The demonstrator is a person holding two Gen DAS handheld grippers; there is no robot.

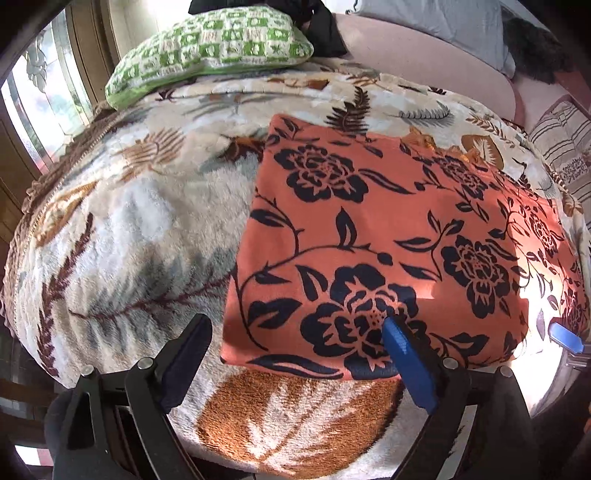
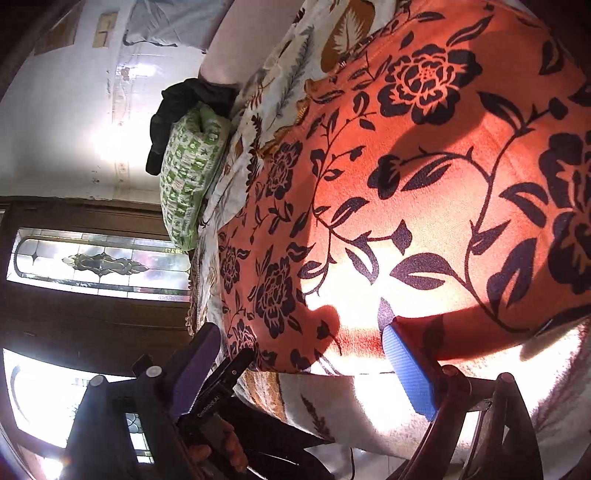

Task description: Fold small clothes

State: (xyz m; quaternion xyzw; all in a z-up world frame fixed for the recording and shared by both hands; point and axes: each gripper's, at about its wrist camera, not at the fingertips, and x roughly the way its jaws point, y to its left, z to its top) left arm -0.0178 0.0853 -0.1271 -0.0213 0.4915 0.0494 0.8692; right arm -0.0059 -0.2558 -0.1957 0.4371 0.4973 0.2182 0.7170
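Observation:
An orange cloth with black flowers [image 1: 376, 229] lies folded flat in a rectangle on a plush leaf-patterned blanket [image 1: 140, 229]. My left gripper [image 1: 295, 328] is open and empty, hovering above the cloth's near left corner, one finger over the blanket and the blue finger [image 1: 402, 354] over the cloth. In the right wrist view the same cloth [image 2: 424, 177] fills the frame, partly in bright sunlight. My right gripper [image 2: 303, 339] is open and empty just above the cloth's near edge. The right gripper's blue tip [image 1: 565, 336] shows at the far right of the left wrist view.
A green-and-white checked pillow [image 1: 210, 48] and a dark garment [image 1: 321, 26] lie at the far end of the bed. A pink cushion [image 1: 424, 44] and a striped fabric [image 1: 561, 147] are at the right. A leaded-glass window [image 2: 99, 262] is at the left.

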